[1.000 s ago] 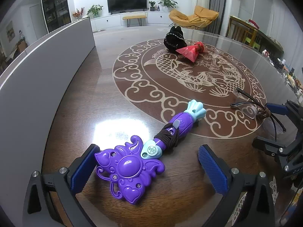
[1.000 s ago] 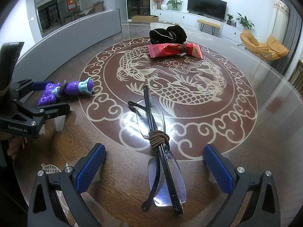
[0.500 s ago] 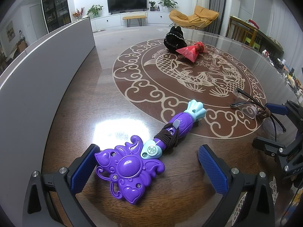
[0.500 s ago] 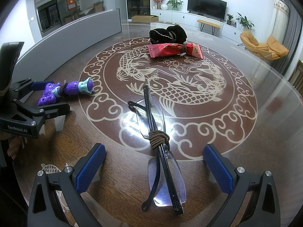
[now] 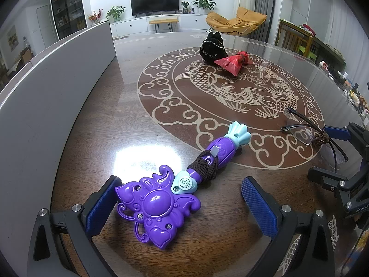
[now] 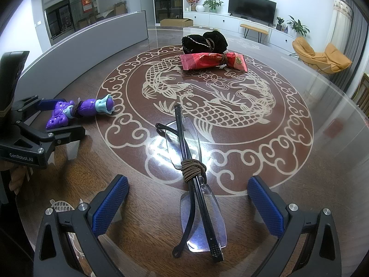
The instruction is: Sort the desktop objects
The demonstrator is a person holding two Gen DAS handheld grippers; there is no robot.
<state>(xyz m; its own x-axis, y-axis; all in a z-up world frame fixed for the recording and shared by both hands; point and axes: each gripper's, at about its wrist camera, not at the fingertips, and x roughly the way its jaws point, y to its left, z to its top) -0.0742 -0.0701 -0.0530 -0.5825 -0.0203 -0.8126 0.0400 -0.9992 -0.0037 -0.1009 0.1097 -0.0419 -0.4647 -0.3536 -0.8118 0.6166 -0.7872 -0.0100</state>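
A purple and teal toy wand [image 5: 180,184] with a brown cord wound round its handle lies on the table. Its ornate head lies between the open fingers of my left gripper [image 5: 180,204], close to the left pad. The wand also shows in the right wrist view [image 6: 78,110]. Folded glasses [image 6: 196,177] bound with a brown cord lie between the open fingers of my right gripper [image 6: 188,204]. They also show in the left wrist view [image 5: 316,133]. A red snack packet [image 6: 213,61] and a black pouch [image 6: 204,41] lie at the far side.
The round wooden table [image 5: 143,133] has a carved fish medallion. A grey curved panel [image 5: 53,87] stands along its left edge. The right gripper [image 5: 341,161] shows at the right of the left wrist view, the left gripper [image 6: 46,120] at the left of the right wrist view.
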